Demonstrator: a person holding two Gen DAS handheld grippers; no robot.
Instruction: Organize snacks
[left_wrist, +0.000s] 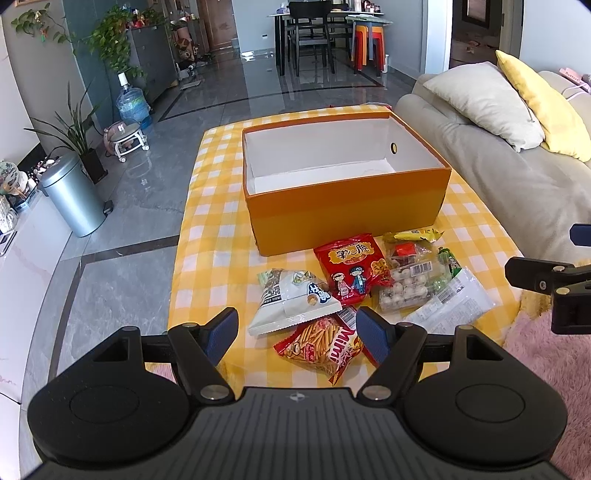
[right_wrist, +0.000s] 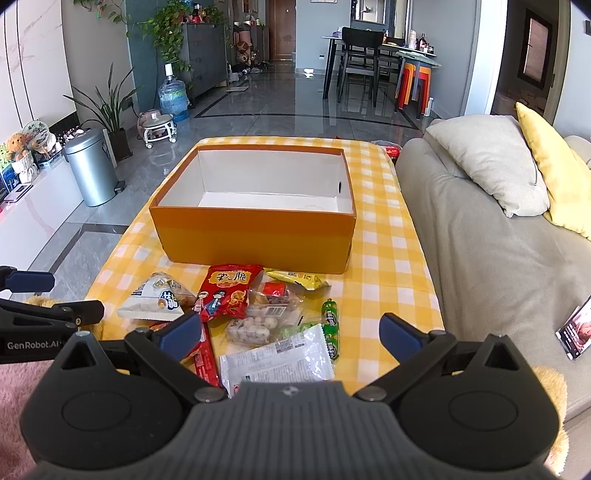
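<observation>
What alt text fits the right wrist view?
An open gripper hovers over a pile of snack packets on a yellow checked tablecloth, with an empty orange box just beyond. A grey sofa stands to the right.

I'm holding my left gripper (left_wrist: 297, 334) low over the near edge of the yellow checked cloth (left_wrist: 214, 236), its blue-padded jaws spread wide with nothing between them, framing a Mimi stick-snack bag (left_wrist: 320, 347) and the corner of a white chip bag (left_wrist: 291, 301). Beyond these, a red packet (left_wrist: 349, 267), a clear tray of pale balls (left_wrist: 410, 284), a yellow packet (left_wrist: 415, 235) and a white printed pouch (left_wrist: 452, 302) are lying clustered just before the open orange box (left_wrist: 343, 206). My right gripper (left_wrist: 554, 280) is showing at the right edge, its jaw state unclear.
</observation>
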